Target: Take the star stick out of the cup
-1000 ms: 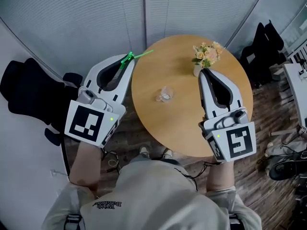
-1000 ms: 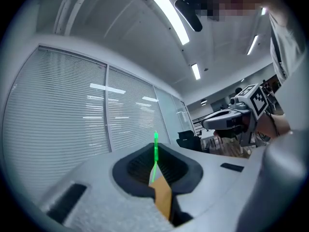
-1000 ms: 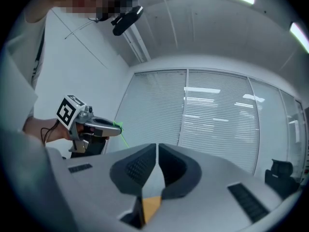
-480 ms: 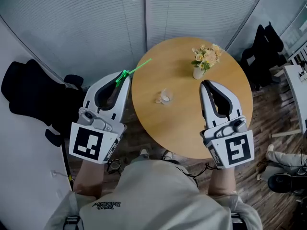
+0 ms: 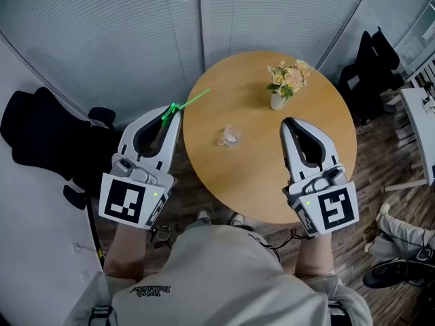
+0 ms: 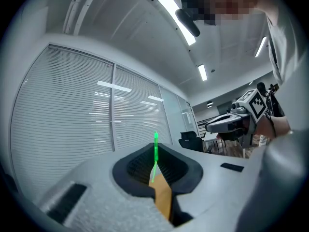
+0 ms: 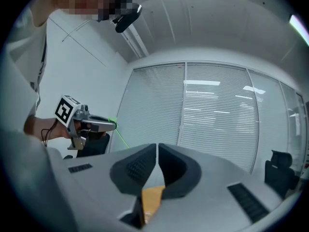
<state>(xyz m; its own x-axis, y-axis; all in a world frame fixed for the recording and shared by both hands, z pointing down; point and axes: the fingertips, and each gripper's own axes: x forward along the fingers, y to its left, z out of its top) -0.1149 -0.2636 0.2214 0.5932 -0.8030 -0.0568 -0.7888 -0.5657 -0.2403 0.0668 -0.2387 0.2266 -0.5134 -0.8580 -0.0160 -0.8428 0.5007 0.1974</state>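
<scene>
Clearly the right gripper, over the table's near right, is closed on nothing. At the left edge, the left gripper is clamped on the star stick, well clear of the cup mid-table. Pinch firmly and carry it level.

The left gripper is held level at lower left, clamped on the star stick, while the right gripper is kept closed, empty, at lower right.
</scene>
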